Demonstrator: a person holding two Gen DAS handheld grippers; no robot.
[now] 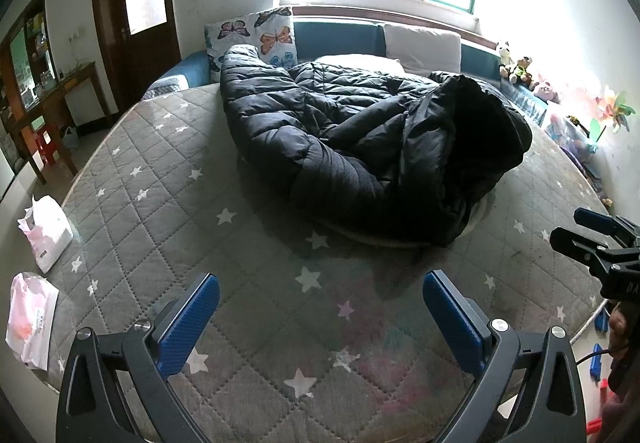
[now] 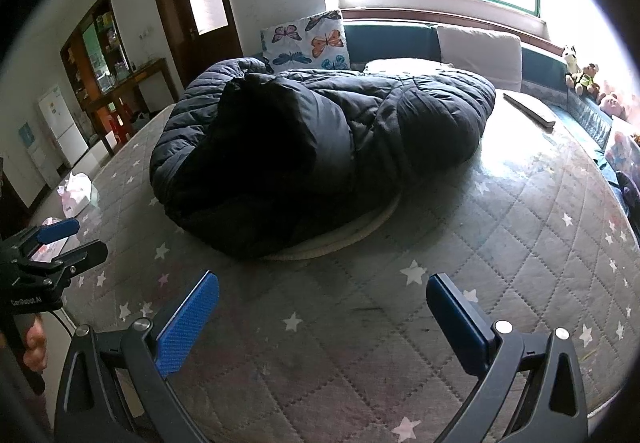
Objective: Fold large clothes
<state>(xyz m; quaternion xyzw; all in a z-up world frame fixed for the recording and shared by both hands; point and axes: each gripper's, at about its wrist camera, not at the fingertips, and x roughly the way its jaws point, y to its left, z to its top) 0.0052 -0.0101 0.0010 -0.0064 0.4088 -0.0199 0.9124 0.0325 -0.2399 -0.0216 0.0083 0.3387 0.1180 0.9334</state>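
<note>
A large black quilted down coat [image 1: 360, 131] lies in a bulky folded heap on the grey star-patterned mattress [image 1: 200, 227]; it also shows in the right wrist view [image 2: 320, 147], where the mattress [image 2: 500, 251] spreads around it. My left gripper [image 1: 320, 303] is open and empty, above bare mattress in front of the coat. My right gripper [image 2: 322, 305] is open and empty, also short of the coat. The right gripper shows at the right edge of the left wrist view [image 1: 580, 231], and the left gripper at the left edge of the right wrist view [image 2: 76, 239].
A butterfly pillow [image 1: 260, 37] and a white pillow [image 1: 424, 47] lean at the headboard. Plush toys [image 1: 520, 69] line the right side. Pink and white bags [image 1: 46, 231] lie at the mattress's left edge. A dark flat object [image 2: 528, 109] lies right of the coat.
</note>
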